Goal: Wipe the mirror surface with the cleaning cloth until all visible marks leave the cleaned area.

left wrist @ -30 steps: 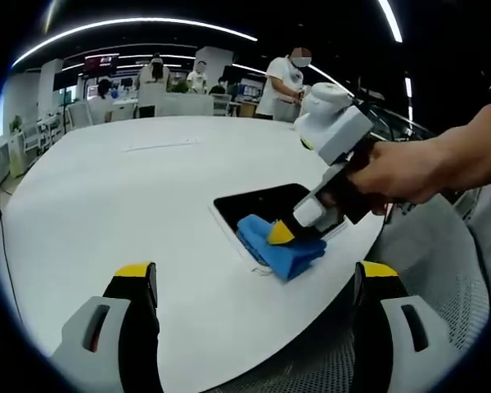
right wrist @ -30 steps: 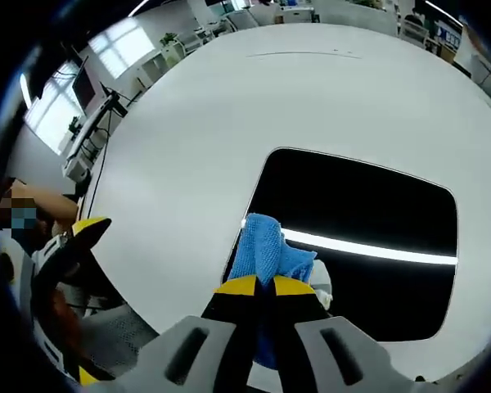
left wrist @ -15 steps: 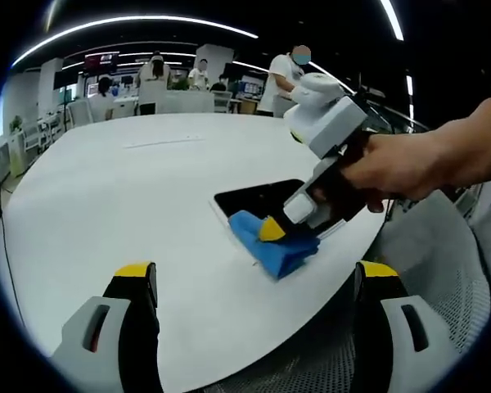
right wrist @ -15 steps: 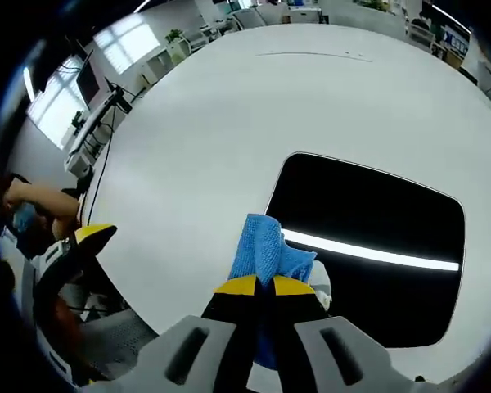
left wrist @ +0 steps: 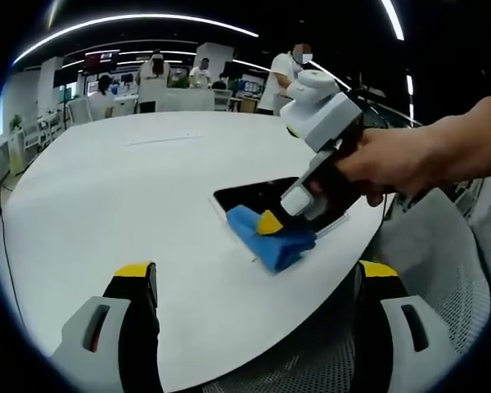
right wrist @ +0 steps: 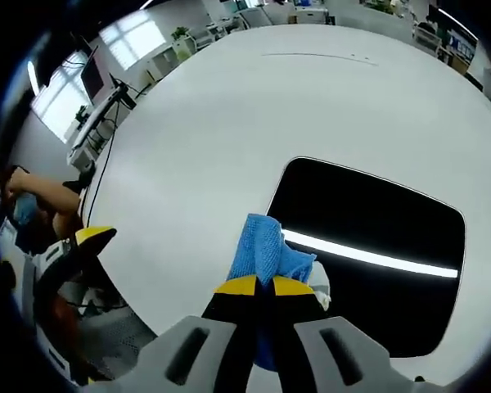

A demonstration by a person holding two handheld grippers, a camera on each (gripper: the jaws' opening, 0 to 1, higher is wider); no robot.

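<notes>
A dark rectangular mirror (right wrist: 368,254) lies flat on the round white table (right wrist: 196,139) and reflects a bright ceiling light strip. My right gripper (right wrist: 257,286) is shut on a blue cleaning cloth (right wrist: 262,250), which rests over the mirror's near left edge. The left gripper view shows that same cloth (left wrist: 266,235) under the right gripper (left wrist: 270,223), held by a person's hand, on the mirror (left wrist: 258,194). My left gripper (left wrist: 254,274) hovers open above the table's near edge, well short of the cloth, nothing between its fingers.
The table edge (left wrist: 311,307) curves close in front of the left gripper, with a mesh chair (left wrist: 442,270) beyond it. Several people and desks (left wrist: 188,82) stand at the far side of the room. Left of the table stand a stand and cables (right wrist: 94,123).
The right gripper has dragged the blue cloth leftward across the mirror toward its left edge. The left gripper has stayed still and open.
</notes>
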